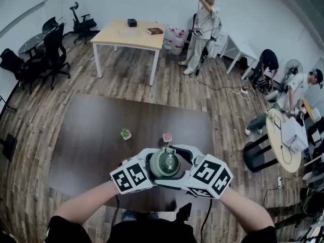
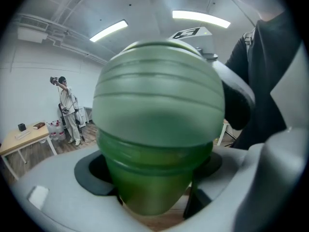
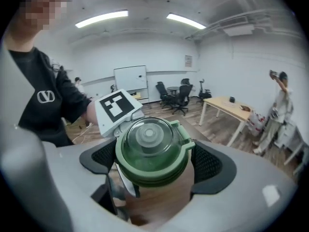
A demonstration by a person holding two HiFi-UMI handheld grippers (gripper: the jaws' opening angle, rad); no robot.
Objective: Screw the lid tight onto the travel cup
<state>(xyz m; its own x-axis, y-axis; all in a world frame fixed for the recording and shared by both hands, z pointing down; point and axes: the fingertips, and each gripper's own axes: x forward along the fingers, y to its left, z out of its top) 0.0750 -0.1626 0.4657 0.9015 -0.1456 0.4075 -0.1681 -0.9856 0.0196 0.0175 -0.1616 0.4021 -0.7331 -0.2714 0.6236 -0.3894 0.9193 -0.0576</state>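
Both grippers hold a green travel cup [image 1: 165, 163] in the air above the near edge of the dark table [image 1: 96, 140]. In the left gripper view the cup's ribbed green body [image 2: 159, 105] fills the frame, and my left gripper [image 2: 152, 187] is shut on its narrower part. In the right gripper view the green lid with a clear dome [image 3: 149, 144] faces the camera, and my right gripper [image 3: 154, 166] is shut on the lid's rim, a pad on either side. The head view shows my left gripper [image 1: 151, 167] and right gripper [image 1: 183, 166] meeting around the cup.
A small potted plant [image 1: 125, 133] and a small pink object [image 1: 167, 136] sit on the dark table beyond the cup. Farther off are a light wooden table [image 1: 131, 34], office chairs [image 1: 50, 54], a round table [image 1: 281, 140] and several people at the back and right.
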